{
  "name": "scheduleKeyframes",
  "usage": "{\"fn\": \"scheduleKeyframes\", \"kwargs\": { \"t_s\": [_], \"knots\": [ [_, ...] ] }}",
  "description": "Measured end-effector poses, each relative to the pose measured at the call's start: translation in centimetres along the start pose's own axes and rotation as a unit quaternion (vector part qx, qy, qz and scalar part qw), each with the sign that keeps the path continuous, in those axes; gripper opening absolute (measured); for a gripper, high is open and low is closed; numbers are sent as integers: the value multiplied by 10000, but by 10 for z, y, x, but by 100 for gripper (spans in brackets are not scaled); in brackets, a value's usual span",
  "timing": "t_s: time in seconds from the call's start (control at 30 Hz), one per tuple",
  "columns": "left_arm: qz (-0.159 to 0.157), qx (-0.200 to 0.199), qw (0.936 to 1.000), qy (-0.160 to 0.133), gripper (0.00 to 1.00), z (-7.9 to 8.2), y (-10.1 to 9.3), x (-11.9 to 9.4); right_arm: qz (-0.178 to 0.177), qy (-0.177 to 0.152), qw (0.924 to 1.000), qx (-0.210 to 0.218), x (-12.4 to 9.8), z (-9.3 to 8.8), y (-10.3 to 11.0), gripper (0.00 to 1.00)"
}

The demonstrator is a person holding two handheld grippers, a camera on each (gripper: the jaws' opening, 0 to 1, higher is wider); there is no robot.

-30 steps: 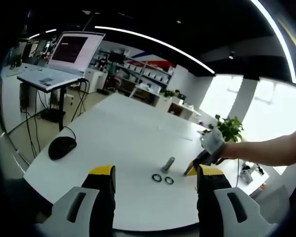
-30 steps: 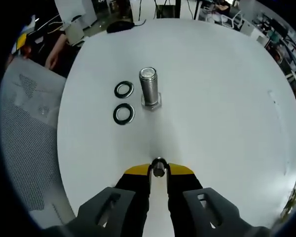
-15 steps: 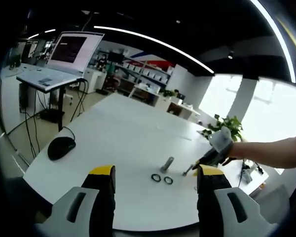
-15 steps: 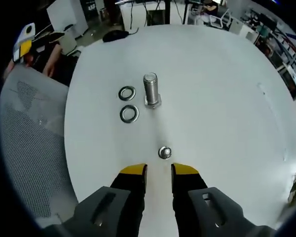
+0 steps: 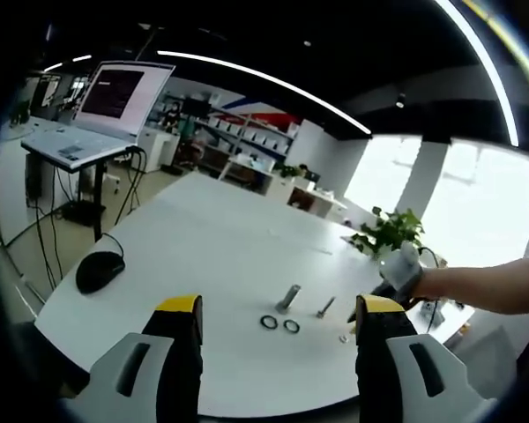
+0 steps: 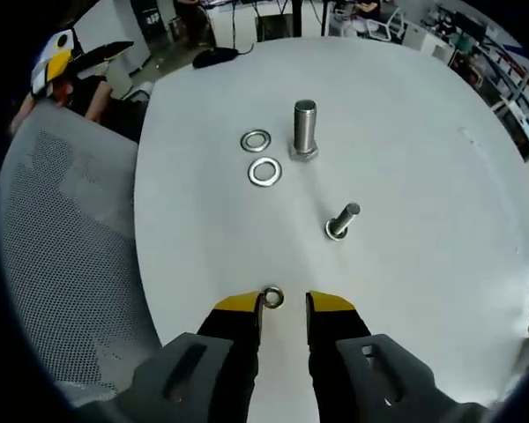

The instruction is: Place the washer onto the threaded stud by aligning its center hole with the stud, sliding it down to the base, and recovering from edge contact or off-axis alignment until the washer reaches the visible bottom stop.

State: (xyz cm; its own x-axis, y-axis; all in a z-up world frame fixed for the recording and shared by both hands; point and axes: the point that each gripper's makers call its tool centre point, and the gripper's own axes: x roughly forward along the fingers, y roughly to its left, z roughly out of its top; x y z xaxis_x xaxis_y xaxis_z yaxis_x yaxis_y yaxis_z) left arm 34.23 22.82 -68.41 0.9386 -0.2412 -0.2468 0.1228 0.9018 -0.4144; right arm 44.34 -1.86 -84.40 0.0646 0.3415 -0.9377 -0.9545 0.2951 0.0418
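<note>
left view low, far, right view overhead, sharing table (image 5: pixel 212 256)

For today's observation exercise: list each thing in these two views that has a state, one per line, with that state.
Large stud: standing upright on the table, nothing on it.
Small bolt: standing on its head, tilted.
Two large washers: flat beside the large stud.
Small washer: on the table at the right tool tips.
Right tool: open.
Left tool: open, empty.
</note>
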Motion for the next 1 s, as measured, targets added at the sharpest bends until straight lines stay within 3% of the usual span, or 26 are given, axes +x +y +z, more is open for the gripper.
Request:
{"fn": "scheduleKeyframes", "kwargs": {
  "t_s": [0.6,0.8,0.9,1.0],
  "knots": [
    [-103,41,9998,-169,69,6,-4,1,15,11,10000,-10,21,-10,7,21],
    [-123,27,9998,-173,68,6,-5,1,-140,-178,9997,36,20,-9,3,19],
    [-117,12,9998,-183,68,7,-5,1,-275,-93,9994,-172,19,-11,1,15],
    [-111,-23,9997,-222,68,8,-4,0,-229,-110,9997,-58,19,-10,2,15]
  ]
}}
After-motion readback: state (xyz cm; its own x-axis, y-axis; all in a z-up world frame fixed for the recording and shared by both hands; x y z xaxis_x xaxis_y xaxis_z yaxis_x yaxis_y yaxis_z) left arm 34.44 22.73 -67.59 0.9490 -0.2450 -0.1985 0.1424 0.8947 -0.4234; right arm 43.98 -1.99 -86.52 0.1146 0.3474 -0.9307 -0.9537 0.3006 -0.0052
